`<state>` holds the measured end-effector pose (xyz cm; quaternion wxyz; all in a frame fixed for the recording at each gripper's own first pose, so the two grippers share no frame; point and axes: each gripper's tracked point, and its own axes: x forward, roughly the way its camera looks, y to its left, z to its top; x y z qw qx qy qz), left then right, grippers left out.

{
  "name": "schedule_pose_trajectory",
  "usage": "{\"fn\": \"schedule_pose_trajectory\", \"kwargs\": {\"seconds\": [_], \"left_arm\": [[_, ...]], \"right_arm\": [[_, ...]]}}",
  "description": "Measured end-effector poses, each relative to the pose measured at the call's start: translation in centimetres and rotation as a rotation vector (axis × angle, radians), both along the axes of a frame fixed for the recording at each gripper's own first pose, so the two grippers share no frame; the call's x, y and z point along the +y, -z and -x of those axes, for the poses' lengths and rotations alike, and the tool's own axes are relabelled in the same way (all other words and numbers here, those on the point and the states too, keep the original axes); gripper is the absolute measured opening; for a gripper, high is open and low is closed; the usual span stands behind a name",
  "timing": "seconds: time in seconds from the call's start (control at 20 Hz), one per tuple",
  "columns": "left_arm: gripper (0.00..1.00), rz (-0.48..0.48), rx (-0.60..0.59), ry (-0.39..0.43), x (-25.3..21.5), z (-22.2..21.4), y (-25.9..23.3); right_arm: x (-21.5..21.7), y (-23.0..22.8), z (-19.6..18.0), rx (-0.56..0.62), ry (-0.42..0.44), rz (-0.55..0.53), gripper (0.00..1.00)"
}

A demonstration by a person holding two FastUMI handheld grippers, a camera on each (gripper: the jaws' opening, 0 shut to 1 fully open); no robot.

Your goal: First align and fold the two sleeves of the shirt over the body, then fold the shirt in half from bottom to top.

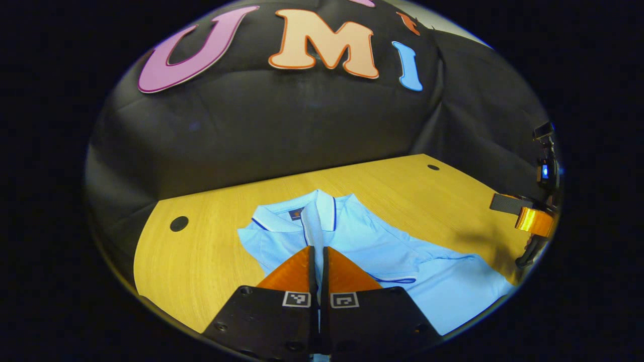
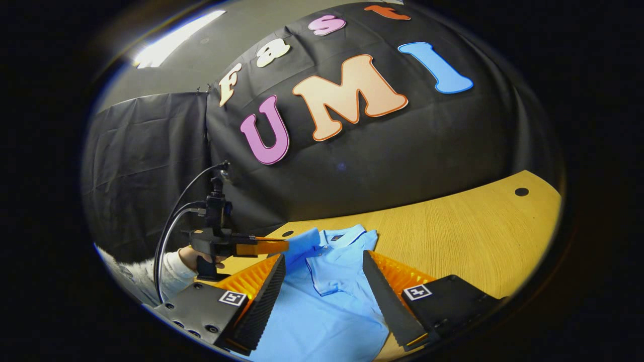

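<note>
Where cut off, shirt [image 2: 327,296] hem unseen.

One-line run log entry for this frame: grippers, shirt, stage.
left gripper: shut on fold of shirt | right gripper: open above shirt | shirt: collar up on table | stage: sleeve folding

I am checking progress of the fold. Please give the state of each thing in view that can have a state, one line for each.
shirt: lying flat on the table, collar toward the booth wall, one sleeve folded over the body, not yet folded in half.
left gripper: shut, a strip of shirt cloth between its fingers.
right gripper: open, over the shirt, holding nothing.
</note>
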<state>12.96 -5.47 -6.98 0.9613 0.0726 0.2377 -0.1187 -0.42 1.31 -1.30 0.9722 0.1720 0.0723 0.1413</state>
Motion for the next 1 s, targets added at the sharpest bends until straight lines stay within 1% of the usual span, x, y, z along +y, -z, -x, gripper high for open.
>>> {"fn": "schedule_pose_trajectory", "kwargs": {"seconds": [0.1,0.15,0.2,0.25,0.3,0.4,0.45,0.6,0.75,0.8,0.9,1.0], "left_arm": [[0.07,-0.003,0.006,-0.014,-0.1,-0.4,0.5],[0.14,-0.008,0.009,-0.022,0.1,-0.5,0.6],[0.16,-0.01,0.01,-0.028,0.2,-0.4,0.5],[0.25,0.003,0.005,-0.028,0.2,-0.3,0.5],[0.39,0.022,0.003,-0.026,0.1,-0.1,0.4],[0.96,0.036,-0.008,-0.042,0.8,0.7,0.2],[1.0,0.035,-0.023,-0.052,1.4,1.0,-0.1],[0.98,0.038,-0.066,-0.067,2.5,3.1,-1.4],[0.96,0.045,-0.09,-0.077,3.1,6.4,-2.4],[0.96,0.041,-0.103,-0.075,3.3,7.8,-2.9],[0.96,0.034,-0.117,-0.063,3.1,10.6,-3.4],[0.96,0.044,-0.118,-0.048,2.7,13.8,-3.5]], "right_arm": [[0.0,0.0,0.0,0.001,0.002,0.007,0.97],[0.1,0.2,0.1,0.001,0.001,0.01,0.97],[0.2,0.2,0.0,0.001,0.0,0.014,0.97],[0.2,0.3,0.1,0.002,-0.001,0.021,0.97],[0.3,0.3,0.0,0.003,-0.002,0.029,0.97],[0.5,0.4,0.1,0.001,-0.006,0.041,0.97],[0.7,0.3,0.2,-0.001,-0.01,0.045,0.97],[1.3,-0.1,0.6,-0.011,-0.024,0.05,0.97],[2.4,0.0,1.6,0.002,-0.052,0.06,0.97],[2.7,0.2,2.2,0.011,-0.064,0.08,0.97],[2.8,1.0,3.5,0.029,-0.072,0.156,0.97],[3.7,1.5,5.3,0.041,-0.093,0.206,0.97]]}}
